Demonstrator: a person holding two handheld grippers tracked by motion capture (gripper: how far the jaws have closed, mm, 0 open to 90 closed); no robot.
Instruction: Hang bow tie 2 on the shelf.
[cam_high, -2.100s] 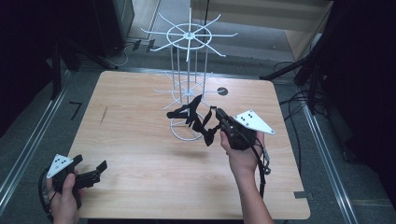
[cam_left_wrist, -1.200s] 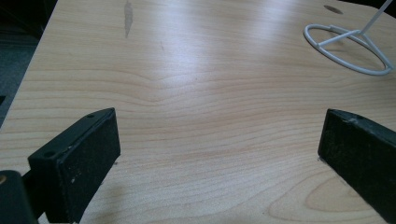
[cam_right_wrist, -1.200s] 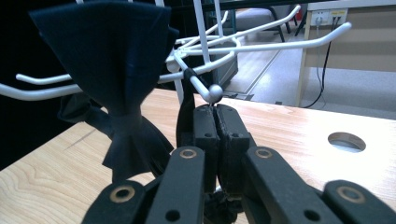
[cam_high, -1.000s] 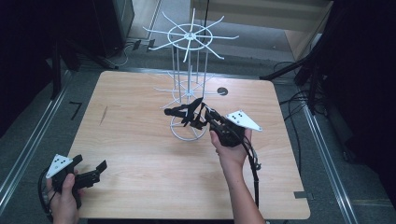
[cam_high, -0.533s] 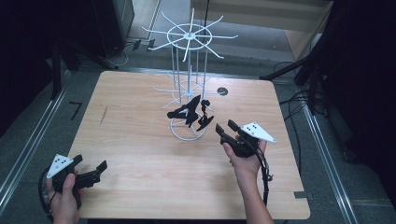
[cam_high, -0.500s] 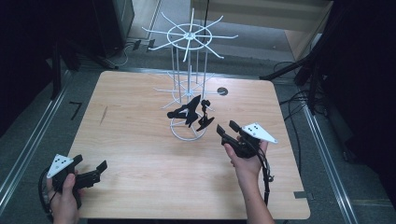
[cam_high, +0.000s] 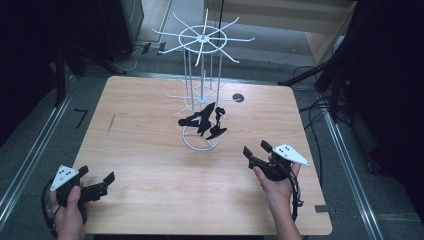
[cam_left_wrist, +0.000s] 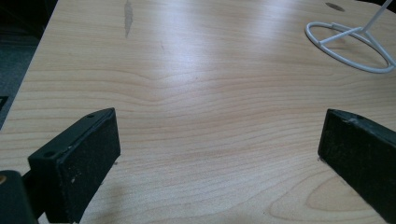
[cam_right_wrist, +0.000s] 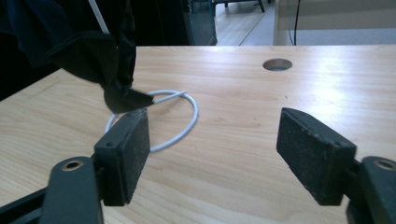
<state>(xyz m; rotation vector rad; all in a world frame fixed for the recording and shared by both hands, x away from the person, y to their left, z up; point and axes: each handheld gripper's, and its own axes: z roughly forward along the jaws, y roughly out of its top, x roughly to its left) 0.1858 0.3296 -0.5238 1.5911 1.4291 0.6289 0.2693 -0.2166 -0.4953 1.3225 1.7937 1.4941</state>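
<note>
High view first: a limp black cloth piece (cam_high: 202, 120) hangs on the lower arms of the white wire rack with radiating spokes (cam_high: 202, 37), just above the rack's ring base, near the middle of the pale wooden desk (cam_high: 150, 165). My right claw (cam_high: 256, 150) sits near the desk's right front, well apart from the rack; its jaws have just been opening and nothing is between them. My left claw (cam_high: 97, 182) rests at the left front corner, also released and empty.

Left gripper view: both black pads (cam_left_wrist: 79, 158) stand wide over bare wood, with the rack's white ring base (cam_left_wrist: 350, 44) far off at the upper right.

Right gripper view: the pads (cam_right_wrist: 128, 149) are spread wide with only desk between them. The black cloth (cam_right_wrist: 88, 51) dangles at the upper left over the ring base (cam_right_wrist: 187, 112), one pointed corner drooping lowest.

I judge the cloth light, soft and floppy, likely to sag and swing rather than resist. I would pinch a hanging fold or that low corner, clear of the thin wire, since tugging could tip the light rack or snag on a spoke.
</note>
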